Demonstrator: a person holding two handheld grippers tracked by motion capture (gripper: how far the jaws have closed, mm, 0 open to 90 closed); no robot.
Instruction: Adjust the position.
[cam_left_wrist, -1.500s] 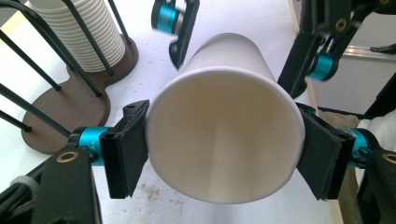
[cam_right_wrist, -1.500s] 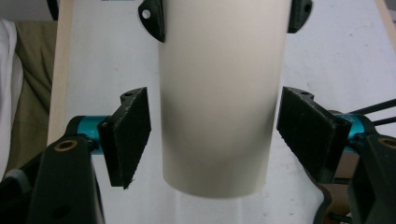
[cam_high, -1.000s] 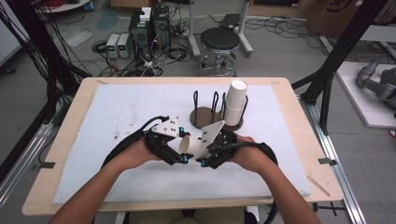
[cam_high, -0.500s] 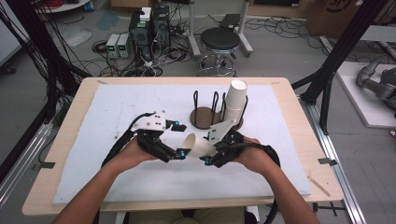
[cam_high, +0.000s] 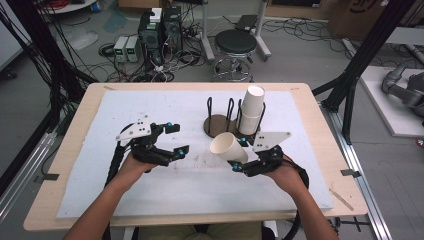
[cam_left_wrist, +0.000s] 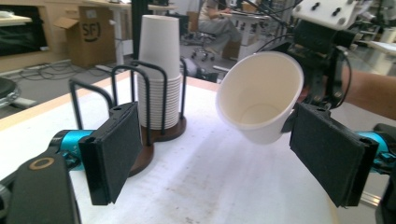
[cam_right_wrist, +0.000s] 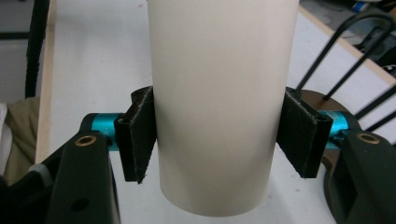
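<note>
A wooden table (cam_high: 310, 102) carries a white mat (cam_high: 150, 100), scuffed and flecked with dark marks toward its middle. Around it the room is a workshop: grey floor strewn with cables, black computer boxes (cam_high: 160, 30) at twelve o'clock beyond the far edge, a round black stool (cam_high: 235, 42) at about one o'clock, and black frame struts on both sides.

Near the centre of the mat, the right gripper (cam_high: 239, 161) clamps a single paper cup (cam_high: 228, 147) by its body; the cup is tilted, its mouth turned toward nine o'clock. In the right gripper view both pads press the cup's sides.

At nine o'clock from the cup, the left gripper (cam_high: 176, 139) holds nothing; its jaws have just been opening and stand wide apart, well clear of the cup.

At one o'clock from the held cup, a black wire holder (cam_high: 220, 112) on dark round bases stands on the mat, with a stack of cups (cam_high: 251, 110) upright in its right-hand bay.
</note>
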